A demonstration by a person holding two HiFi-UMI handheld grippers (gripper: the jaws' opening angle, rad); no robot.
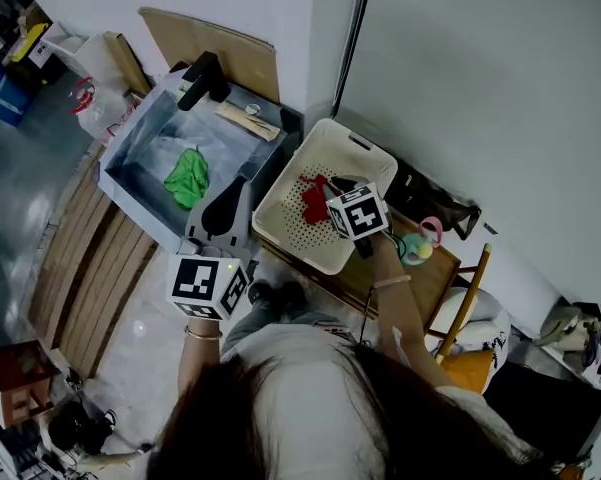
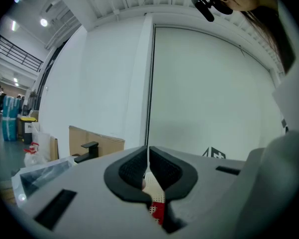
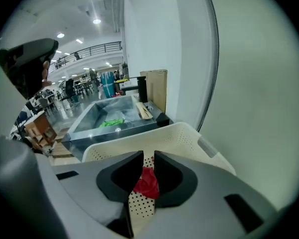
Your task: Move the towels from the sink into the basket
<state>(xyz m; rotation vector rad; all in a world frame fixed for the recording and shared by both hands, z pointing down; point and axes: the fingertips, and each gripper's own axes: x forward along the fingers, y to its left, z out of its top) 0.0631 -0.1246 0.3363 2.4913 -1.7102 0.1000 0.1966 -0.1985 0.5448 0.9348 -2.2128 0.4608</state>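
Red towel (image 3: 147,182) is bunched between the fingers of the right gripper (image 3: 149,154), which are closed on it with only a narrow gap. It hangs over the inside of the basket (image 3: 169,136), and in the head view its lower folds look to be at or near the perforated floor; whether they touch it I cannot tell. Pinched at one spot, the cloth has no real length of its own. It droops from the grip, so its long run is downward into the basket.

Green towel (image 1: 187,176) lies crumpled on the floor of the sink (image 1: 140,148), toward the side next to the basket. Its heap is a little longer than wide, running from the faucet end toward the near rim in the head view.

The left gripper (image 2: 148,148) hovers near the sink corner beside the basket, fingers together and holding nothing.

Both towels look light, limp and easy to crush, with no risk of breakage. They will sag and trail from wherever they are pinched, and a loose corner could catch on a rim. For the green one, a raised fold near the middle of the heap seems the best hold, since a grip at an edge would let most of the cloth drag.
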